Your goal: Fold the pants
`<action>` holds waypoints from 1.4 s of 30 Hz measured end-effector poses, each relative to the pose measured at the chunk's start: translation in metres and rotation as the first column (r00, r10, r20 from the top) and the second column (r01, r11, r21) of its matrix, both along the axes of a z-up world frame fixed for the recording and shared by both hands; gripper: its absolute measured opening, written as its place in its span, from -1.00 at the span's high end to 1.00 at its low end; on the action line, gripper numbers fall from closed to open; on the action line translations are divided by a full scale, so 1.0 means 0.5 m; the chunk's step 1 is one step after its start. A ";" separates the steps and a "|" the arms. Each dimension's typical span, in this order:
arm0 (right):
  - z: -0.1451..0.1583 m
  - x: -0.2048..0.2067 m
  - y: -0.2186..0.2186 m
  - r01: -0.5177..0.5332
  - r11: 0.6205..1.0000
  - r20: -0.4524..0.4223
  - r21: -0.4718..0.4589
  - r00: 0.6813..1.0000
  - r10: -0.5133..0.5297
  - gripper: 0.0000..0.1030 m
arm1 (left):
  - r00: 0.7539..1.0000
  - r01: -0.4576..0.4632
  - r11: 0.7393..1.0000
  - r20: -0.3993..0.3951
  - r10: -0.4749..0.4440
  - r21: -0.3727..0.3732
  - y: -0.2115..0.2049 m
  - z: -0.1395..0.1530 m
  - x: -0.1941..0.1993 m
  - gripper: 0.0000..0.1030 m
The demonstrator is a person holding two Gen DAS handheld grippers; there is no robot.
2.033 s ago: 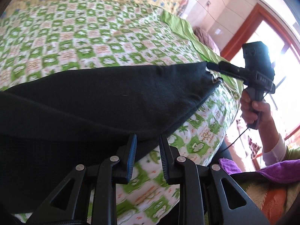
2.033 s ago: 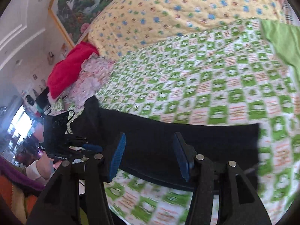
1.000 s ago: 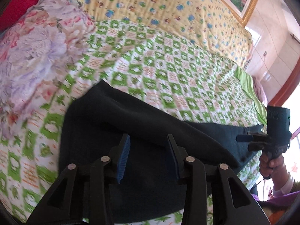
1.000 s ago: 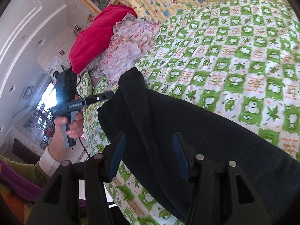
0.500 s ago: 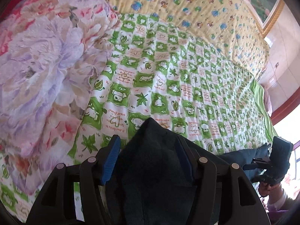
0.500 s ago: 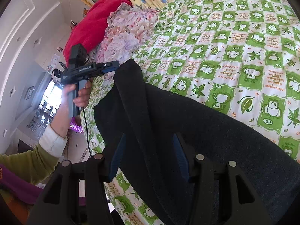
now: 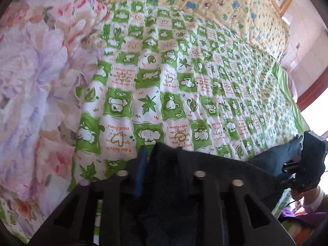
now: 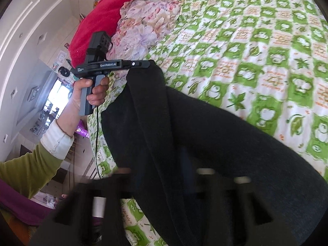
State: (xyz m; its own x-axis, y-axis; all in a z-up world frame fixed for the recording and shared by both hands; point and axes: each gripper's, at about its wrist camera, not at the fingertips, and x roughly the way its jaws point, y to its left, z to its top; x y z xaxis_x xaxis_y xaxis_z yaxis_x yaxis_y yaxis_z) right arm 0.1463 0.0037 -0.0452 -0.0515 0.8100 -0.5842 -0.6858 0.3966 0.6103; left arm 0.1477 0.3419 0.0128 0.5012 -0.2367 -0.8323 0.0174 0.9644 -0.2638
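Gripping a raised corner of the dark navy fabric pants (image 8: 184, 135), the left black two-finger gripper (image 8: 150, 64) sat in the upper left of the right wrist frame, its fingers pressed together on the cloth, the person's left hand (image 8: 90, 94) wrapped around its handle. From that lifted corner the pants ran down across the middle of the frame and over the green-and-white checked quilt (image 8: 256, 47). In the left wrist frame the same pants (image 7: 215, 170) filled the bottom, bunched between the fingers with a blue pad (image 7: 141, 170) pressed against the cloth. Far right there, the right black gripper (image 7: 295, 164) met the other end of the pants; whether it pinched them could not be told. A pink-and-lilac floral blanket (image 7: 34, 82) lay at the left, a red blanket (image 8: 106, 14) behind it.
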 end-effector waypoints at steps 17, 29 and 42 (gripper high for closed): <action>0.050 -0.115 -0.016 -0.104 0.994 0.172 0.044 0.981 0.095 0.86 | 0.975 -0.034 0.999 0.219 0.036 -0.010 -0.051 0.097 -0.235 0.95; 0.034 -0.163 -0.016 -0.168 0.986 0.232 0.009 0.959 0.162 0.86 | 0.956 -0.164 0.977 0.224 0.191 -0.134 -0.029 0.027 -0.360 0.96; 0.001 -0.176 -0.006 -0.168 0.985 0.208 -0.038 0.963 0.172 0.79 | 0.899 -0.331 0.914 0.215 0.381 -0.235 -0.008 -0.025 -0.447 0.93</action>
